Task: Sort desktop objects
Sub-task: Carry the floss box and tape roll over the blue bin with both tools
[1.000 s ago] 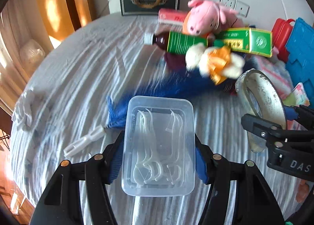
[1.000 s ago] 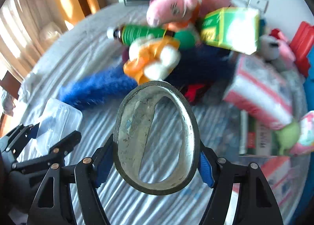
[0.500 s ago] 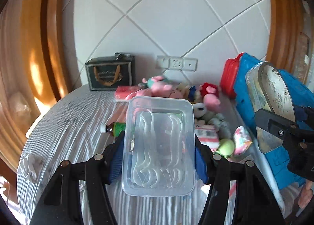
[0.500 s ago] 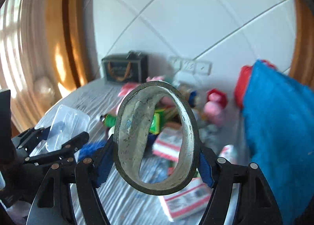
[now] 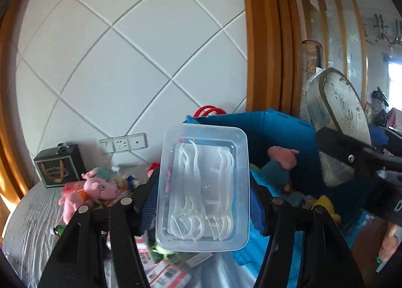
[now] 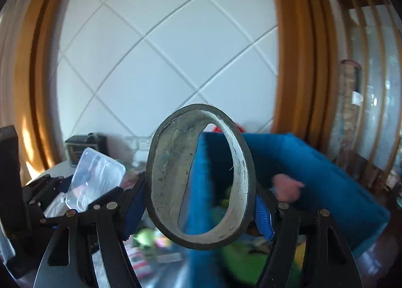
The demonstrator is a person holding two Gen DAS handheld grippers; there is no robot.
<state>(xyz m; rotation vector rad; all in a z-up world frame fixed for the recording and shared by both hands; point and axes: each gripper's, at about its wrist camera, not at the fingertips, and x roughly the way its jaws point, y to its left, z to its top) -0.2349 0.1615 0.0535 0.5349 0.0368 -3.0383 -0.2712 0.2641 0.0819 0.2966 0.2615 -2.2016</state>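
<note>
Left wrist view shows my left gripper (image 5: 203, 202) clamped on a clear rectangular plastic box of white floss picks (image 5: 202, 187), with the blue pads pressing on its two long sides. I hold the box in the air, in front of a blue plastic storage bin (image 5: 276, 132) that stands at about 2 o'clock from it. I judge that the box is light and rather stiff, but its smooth walls may slip and could bend if I squeeze harder; the long sides near the middle, where I hold now, seem the best place.

At 3 o'clock in this view is my right gripper (image 6: 201, 202), which is closed on a worn grey oval ring with a dark rim, maybe an old tape roll (image 6: 199, 174). Its pads press on the outer edge at both sides. The ring looks hard and somewhat heavier than the box. Since it is round, it may turn between the pads.

Inside the bin I see a soft toy with a pink head (image 5: 282, 156), but the box and the ring cover most of the inside, so I cannot say how full it is. On the striped grey tablecloth (image 5: 30, 217) at 9 o'clock lies a pink plush pig (image 5: 93, 188) among other items. The right wrist view is blurred low down, and I cannot identify the things there.
</note>
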